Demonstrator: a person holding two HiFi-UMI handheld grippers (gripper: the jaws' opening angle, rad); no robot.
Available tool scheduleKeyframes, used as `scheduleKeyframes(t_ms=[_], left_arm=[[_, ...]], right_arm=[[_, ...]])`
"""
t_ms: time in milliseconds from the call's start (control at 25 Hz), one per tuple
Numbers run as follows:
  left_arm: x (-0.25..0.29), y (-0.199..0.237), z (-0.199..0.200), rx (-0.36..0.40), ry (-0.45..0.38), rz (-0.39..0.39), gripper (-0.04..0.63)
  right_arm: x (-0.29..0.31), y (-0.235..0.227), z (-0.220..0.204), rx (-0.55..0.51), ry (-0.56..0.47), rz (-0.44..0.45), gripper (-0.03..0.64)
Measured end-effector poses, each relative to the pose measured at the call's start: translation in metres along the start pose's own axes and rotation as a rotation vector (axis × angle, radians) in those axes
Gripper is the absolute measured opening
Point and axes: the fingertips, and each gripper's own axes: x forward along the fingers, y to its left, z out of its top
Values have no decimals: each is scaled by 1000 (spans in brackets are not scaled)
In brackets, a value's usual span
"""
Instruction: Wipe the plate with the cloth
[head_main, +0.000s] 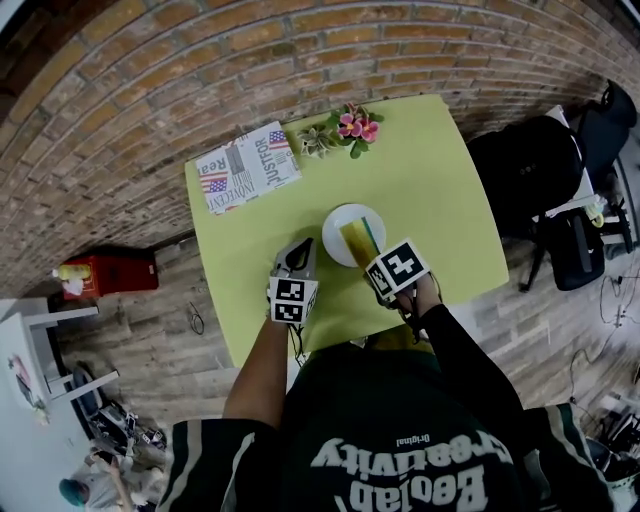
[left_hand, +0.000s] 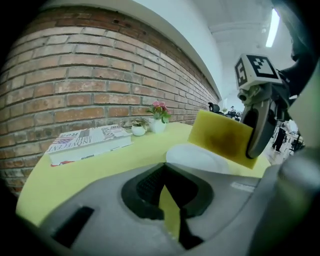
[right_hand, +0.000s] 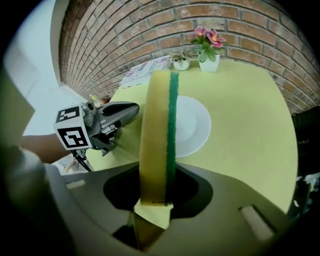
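White plate (right_hand: 192, 125) on green tabletop (right_hand: 245, 110), yellow-green sponge (right_hand: 155, 125) standing on edge over the plate, long axis running straight out from the right gripper (right_hand: 152, 202), jaws pinching its near end, left gripper (left_hand: 170, 200) just beside the plate, jaws pressed together, empty.

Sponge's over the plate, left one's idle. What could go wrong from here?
1. The plate lies loose on the table; the left hand-held gripper is beside it, not holding it, so wiping may slide it.
2. The right hand-held gripper pinches the sponge by one end; pressing down may bend it or pull it free.
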Motion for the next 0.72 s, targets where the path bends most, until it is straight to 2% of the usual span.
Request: scheduleKeyframes(t_ms=[480,720], left_arm=[[1,-3,3,1,34,-11,-2],[2,-2,1,-1,54,3,-2]], right_arm=[[22,15,36,-50,49,51,138],[33,24,42,-62,102,107,138]])
